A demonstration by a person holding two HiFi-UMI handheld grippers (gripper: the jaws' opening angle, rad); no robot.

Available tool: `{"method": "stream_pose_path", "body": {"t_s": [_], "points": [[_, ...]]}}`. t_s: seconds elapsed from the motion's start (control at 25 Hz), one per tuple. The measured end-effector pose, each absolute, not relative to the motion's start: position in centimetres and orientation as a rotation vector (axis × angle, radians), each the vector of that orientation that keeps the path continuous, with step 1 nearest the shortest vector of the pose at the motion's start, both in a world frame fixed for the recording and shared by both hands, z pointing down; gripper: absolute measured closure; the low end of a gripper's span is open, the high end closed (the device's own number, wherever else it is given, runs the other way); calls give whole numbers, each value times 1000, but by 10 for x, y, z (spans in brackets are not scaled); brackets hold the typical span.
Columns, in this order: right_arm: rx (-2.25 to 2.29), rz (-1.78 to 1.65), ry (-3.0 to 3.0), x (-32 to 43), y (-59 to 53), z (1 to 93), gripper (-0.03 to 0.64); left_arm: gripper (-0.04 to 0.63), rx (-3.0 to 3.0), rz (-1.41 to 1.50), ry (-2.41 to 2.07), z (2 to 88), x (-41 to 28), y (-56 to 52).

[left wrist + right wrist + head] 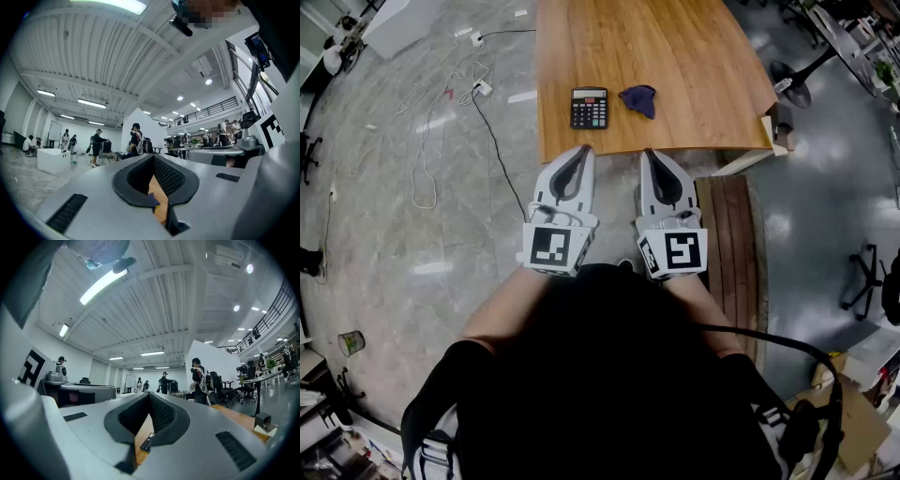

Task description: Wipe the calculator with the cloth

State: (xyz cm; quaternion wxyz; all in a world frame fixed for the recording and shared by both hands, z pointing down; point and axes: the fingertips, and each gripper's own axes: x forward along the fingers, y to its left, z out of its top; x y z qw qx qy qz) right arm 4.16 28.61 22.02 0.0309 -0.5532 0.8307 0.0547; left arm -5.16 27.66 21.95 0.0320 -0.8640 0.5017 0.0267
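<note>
The calculator (pixel 589 108) and cloth (pixel 638 99), apparently crumpled, lie near the worktop's (pixel 675 47) front edge. The left hand-held gripper (pixel 580 151) and right hand-held gripper (pixel 652 154) are closed and empty.

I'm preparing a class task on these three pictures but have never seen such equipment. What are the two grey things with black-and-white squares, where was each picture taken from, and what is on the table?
There is no robot here: a person holds a two-jaw gripper in each hand. The top-down picture comes from a camera on the person's head, with the left gripper at its left and the right gripper at its right. The squares are marker cubes fixed to them. The other two pictures come from wide-angle cameras riding on each gripper, looking along its jaws. On the wooden table lie a black calculator and, to its right, a crumpled dark blue cloth. Both grippers are shut and hold nothing. They hang near the table's front edge, touching neither thing.
</note>
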Motion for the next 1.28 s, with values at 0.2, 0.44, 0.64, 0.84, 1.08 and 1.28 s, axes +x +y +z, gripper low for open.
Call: {"method": "stream_pose_path", "body": {"t_s": [0.2, 0.44, 0.64, 0.84, 1.08, 1.28], "points": [[-1697, 158, 2567, 48, 284, 223, 603, 589, -2665, 72, 1550, 221, -44, 275], [-1675, 158, 2580, 60, 288, 223, 603, 589, -2657, 72, 1547, 223, -31, 280], [-1643, 168, 2603, 73, 292, 226, 603, 589, -2639, 69, 1595, 228, -20, 286], [-1619, 143, 2626, 87, 290, 232, 603, 589, -2609, 70, 1685, 235, -15, 287], [-1622, 43, 2636, 93, 262, 252, 603, 589, -2624, 19, 1691, 254, -12, 267], [-1664, -12, 2650, 87, 214, 272, 603, 589, -2654, 11, 1700, 275, -20, 212]]}}
